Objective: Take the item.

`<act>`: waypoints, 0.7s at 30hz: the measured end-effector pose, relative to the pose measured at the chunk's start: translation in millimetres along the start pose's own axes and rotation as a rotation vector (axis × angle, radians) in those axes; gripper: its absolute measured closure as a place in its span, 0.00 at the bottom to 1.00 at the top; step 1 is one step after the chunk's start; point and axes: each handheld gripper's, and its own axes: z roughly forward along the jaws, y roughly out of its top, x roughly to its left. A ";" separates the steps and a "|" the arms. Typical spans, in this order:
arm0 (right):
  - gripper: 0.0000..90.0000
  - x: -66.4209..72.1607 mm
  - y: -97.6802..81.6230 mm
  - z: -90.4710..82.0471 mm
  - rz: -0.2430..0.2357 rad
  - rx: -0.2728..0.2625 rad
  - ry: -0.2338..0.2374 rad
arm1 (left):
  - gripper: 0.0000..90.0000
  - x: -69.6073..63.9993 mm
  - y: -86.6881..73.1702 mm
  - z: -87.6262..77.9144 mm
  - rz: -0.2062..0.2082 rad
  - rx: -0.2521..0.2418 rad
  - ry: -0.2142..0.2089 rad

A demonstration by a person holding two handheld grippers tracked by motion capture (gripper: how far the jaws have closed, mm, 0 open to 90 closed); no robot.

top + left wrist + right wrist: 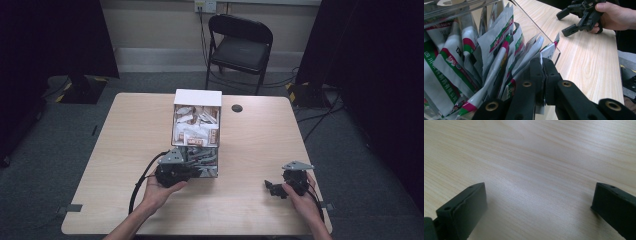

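Note:
A clear box (196, 97) stands on the wooden table (250, 145), packed with sachets. The far part holds brown-and-white sachets (196, 131); the near part holds white sachets with green and red print (496, 47). My left gripper (542, 61) reaches into the near part, with its jaws shut on the edge of one white sachet (549, 49) at the box's corner. From above, the left gripper (192, 170) lies against the box's near side. My right gripper (274, 189) rests low over bare wood at the front right, jaws wide apart and empty, and its two fingers (464, 207) frame only tabletop.
A black folding chair (240, 45) stands beyond the table's far edge. A small dark round disc (237, 108) sits on the table to the right of the box. The left gripper's cable (140, 185) loops toward the front edge. Bare wood lies between the two grippers.

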 end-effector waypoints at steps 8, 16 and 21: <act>0.00 0.0 0.0 0.0 0.000 0.000 0.000 | 0.99 -1.0 0.3 -3.4 -0.013 -0.018 -0.007; 0.00 0.0 0.1 0.0 0.001 0.001 -0.001 | 0.99 -2.1 0.9 -8.8 -0.022 -0.037 -0.026; 0.00 0.0 0.1 0.0 0.000 0.001 0.000 | 0.99 -2.2 1.2 -9.8 -0.025 -0.040 -0.033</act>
